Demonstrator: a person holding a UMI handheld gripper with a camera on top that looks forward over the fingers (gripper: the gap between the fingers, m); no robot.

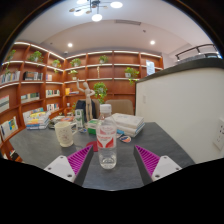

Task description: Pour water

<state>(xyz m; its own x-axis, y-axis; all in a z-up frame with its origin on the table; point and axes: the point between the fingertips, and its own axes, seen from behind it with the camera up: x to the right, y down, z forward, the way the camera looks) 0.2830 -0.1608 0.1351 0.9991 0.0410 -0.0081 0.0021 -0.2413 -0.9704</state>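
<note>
My tongs (109,163) are spread, and the water bottle (106,138) stands upright on the bench (45,145) between their 2 pads, the cup (64,132) left of the bottle.

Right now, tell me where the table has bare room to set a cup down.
Bare grey table lies beside the gripper, ahead of its open jaws; the clear glass stands between them. Crowded beyond: the pitcher, the bottle and the white box.
</note>
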